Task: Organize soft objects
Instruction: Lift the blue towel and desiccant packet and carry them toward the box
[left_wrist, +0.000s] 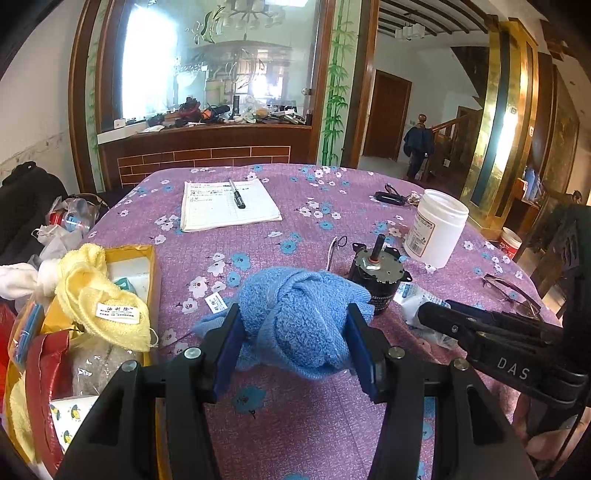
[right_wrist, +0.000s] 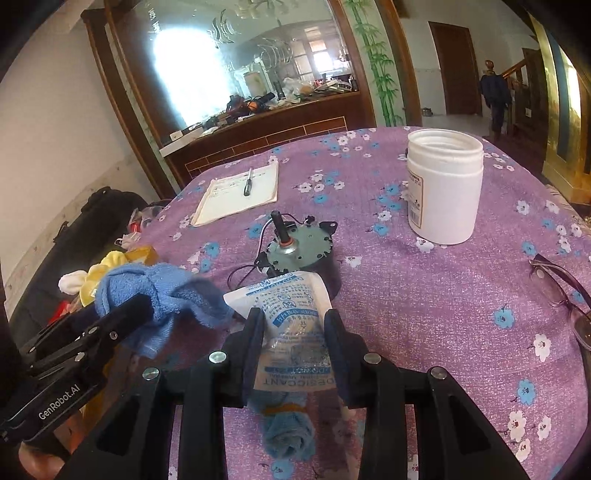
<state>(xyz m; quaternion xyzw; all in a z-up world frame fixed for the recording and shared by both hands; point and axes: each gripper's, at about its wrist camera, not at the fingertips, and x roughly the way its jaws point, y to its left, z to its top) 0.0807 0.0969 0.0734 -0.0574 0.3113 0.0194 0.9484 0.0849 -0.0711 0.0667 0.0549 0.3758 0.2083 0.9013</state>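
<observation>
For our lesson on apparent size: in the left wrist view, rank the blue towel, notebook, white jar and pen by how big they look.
1. Blue towel, though nearest the camera
2. Notebook
3. White jar
4. Pen

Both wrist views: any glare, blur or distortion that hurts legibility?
Left wrist: backlit glass partition blown out, straight edges bowed by the fisheye, blue towel sharp. Right wrist: same glare, horizon tilted, desiccant packet print readable, glasses stretched at the edge.

Left hand-held gripper (left_wrist: 291, 341) — clamping blue towel (left_wrist: 295, 314).
</observation>
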